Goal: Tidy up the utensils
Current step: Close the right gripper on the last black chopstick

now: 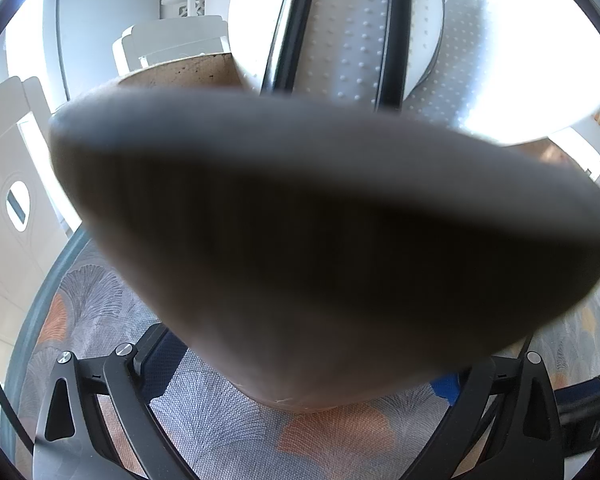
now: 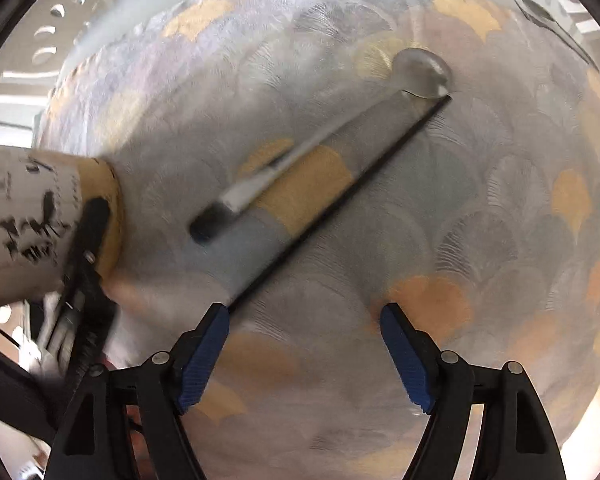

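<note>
A brown cardboard holder [image 1: 300,220] fills the left wrist view, and my left gripper [image 1: 300,372] is shut on its sides. Black handles [image 1: 288,28] and white dotted utensils [image 1: 352,40] stand inside it. In the right wrist view the same holder [image 2: 32,220], labelled with black brush writing, stands at the left with a left finger [image 2: 88,240] on it. A metal spoon [image 2: 320,144] with a black handle end lies on the cloth beside a thin black chopstick [image 2: 340,200]. My right gripper [image 2: 304,320] points down, open and with nothing in it, its left pad near the chopstick's near end.
The round table carries a grey cloth [image 2: 500,240] with an orange and yellow fan-leaf pattern. White chairs [image 1: 172,44] stand beyond the table's far edge, and another white chair [image 1: 8,184] stands at the left. The table's dark rim [image 1: 40,292] curves along the left.
</note>
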Demonstrator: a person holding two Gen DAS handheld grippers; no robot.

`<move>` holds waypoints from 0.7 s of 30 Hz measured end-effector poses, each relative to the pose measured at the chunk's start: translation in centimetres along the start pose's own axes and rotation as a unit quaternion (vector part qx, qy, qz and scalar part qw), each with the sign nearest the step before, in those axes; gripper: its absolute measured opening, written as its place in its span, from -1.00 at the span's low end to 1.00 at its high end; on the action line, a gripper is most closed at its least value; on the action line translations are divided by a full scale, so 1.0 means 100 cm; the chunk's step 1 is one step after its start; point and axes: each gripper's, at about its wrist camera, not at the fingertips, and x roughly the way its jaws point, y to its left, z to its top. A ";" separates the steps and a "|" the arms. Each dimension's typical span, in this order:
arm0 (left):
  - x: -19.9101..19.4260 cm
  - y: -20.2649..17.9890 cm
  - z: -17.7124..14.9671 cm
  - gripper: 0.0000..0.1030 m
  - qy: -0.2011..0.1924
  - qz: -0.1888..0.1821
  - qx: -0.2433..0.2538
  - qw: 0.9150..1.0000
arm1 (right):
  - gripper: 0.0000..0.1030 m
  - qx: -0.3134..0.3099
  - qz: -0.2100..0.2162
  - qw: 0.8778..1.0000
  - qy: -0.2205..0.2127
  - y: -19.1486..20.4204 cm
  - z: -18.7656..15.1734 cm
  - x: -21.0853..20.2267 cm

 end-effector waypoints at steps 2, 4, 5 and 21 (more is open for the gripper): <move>0.000 0.000 0.000 0.93 0.000 0.000 0.000 1.000 | 0.46 -0.030 -0.021 0.999 0.004 -0.004 -0.006 0.002; 0.000 0.000 0.000 0.93 0.000 0.000 0.000 1.000 | 0.47 -0.048 -0.028 0.998 0.006 -0.011 -0.011 0.002; 0.000 0.000 0.000 0.93 0.000 0.000 0.000 1.000 | 0.47 -0.044 -0.026 0.999 0.007 -0.017 -0.012 0.002; 0.003 0.008 -0.003 0.94 0.002 -0.009 -0.008 1.000 | 0.58 -0.019 0.017 0.998 -0.065 -0.001 -0.018 -0.004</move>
